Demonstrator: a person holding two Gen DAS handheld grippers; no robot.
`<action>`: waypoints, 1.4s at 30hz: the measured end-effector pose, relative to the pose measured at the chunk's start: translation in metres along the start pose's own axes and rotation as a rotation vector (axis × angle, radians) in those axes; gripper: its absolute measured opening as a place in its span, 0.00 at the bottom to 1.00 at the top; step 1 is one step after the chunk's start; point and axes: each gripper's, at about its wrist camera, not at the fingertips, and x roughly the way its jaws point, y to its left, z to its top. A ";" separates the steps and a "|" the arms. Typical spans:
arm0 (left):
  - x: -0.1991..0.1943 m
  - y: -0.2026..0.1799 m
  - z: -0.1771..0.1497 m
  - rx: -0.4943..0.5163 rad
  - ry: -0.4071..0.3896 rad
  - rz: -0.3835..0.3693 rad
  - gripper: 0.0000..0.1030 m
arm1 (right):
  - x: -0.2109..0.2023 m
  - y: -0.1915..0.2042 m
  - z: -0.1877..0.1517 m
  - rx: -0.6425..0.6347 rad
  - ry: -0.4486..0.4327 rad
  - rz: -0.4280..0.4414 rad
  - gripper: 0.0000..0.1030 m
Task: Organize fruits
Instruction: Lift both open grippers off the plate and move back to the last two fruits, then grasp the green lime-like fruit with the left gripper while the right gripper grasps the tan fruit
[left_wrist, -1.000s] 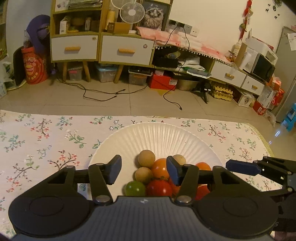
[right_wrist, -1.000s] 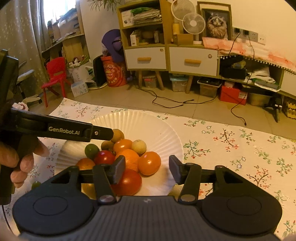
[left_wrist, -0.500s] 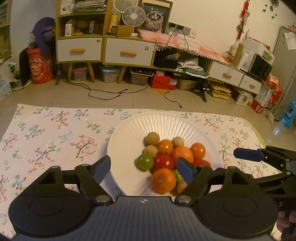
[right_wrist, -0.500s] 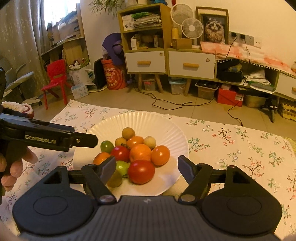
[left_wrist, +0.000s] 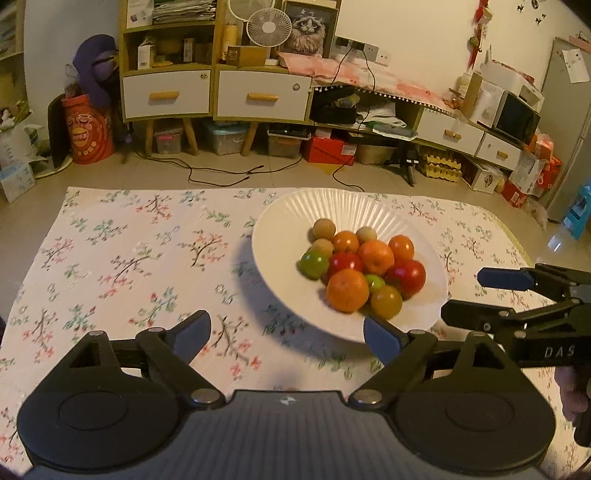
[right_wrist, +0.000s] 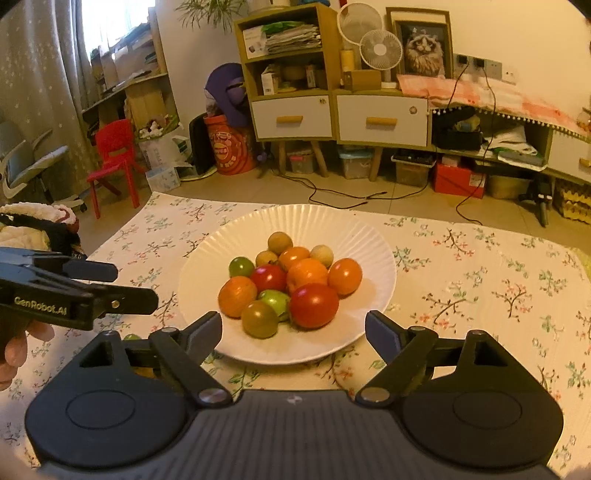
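Left gripper (left_wrist: 286, 334): jaws empty and opening wide, held above the flowered tablecloth (left_wrist: 140, 258), nothing between the pads; the near rim of the plate lies just past its right finger

Right gripper (right_wrist: 293, 330): jaws likewise empty and opening, framed around the near edge of the plate, no fruit touched or pinched

Plate (right_wrist: 354, 229): white, ribbed, set on the cloth between the two tools, nearer the right one

Fruit, all heaped in the middle of the plate: three small tan balls at the far side; orange fruit (right_wrist: 237, 296) at the left of the heap and more orange ones behind; red tomato (right_wrist: 314, 305) at the near right; a second red one in the centre; green fruit (right_wrist: 241, 266) at the far left; a pale green one and an olive-brown one at the near edge

Loose item: a small green thing is glimpsed on the cloth behind the right gripper's left finger; too hidden to be named

Step in hand, as judged: no piece is carried and the heap looks gathered, so a release appears to be finishing

Next move, as judged: the cloth is to be checked for strays; any found is to be straddled with wide jaws, pinched gently and set on the plate without the round pile being knocked
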 end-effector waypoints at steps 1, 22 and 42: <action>-0.002 0.002 -0.002 0.003 0.001 0.001 0.85 | -0.001 0.001 -0.001 0.003 0.003 -0.002 0.82; -0.015 0.031 -0.040 -0.010 0.013 0.035 0.94 | -0.003 0.021 -0.028 -0.007 0.017 -0.030 0.93; 0.008 0.043 -0.069 0.120 0.006 0.024 0.91 | 0.009 0.046 -0.044 -0.037 0.035 0.014 0.96</action>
